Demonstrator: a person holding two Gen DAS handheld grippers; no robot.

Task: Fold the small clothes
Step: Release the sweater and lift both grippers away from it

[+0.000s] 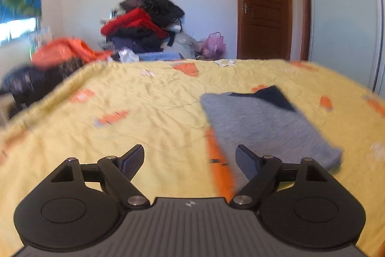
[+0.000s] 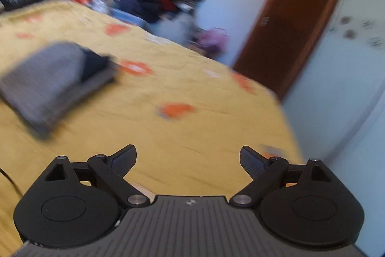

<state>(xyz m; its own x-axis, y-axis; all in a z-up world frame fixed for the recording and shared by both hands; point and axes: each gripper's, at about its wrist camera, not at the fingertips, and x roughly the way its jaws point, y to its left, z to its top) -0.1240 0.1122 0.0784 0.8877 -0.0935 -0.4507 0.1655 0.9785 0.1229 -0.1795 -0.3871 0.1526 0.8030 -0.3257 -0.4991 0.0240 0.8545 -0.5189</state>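
A small grey garment (image 1: 267, 127) with a dark navy panel lies folded flat on the yellow bedspread (image 1: 149, 107), ahead and to the right of my left gripper (image 1: 190, 160). That gripper hangs above the bed, jaws wide open, nothing between them. In the right wrist view the same grey garment (image 2: 48, 81) sits far left, blurred, on the bedspread (image 2: 192, 112). My right gripper (image 2: 187, 160) is also open and empty, well to the right of the garment and apart from it.
Beyond the bed's far edge stands a heap of red, black and navy clothes (image 1: 144, 23), an orange cloth (image 1: 62, 52) and a purple bag (image 1: 214, 45). A brown door (image 1: 264, 1) is at the back right. The bed's right edge (image 2: 284, 117) drops to the floor.
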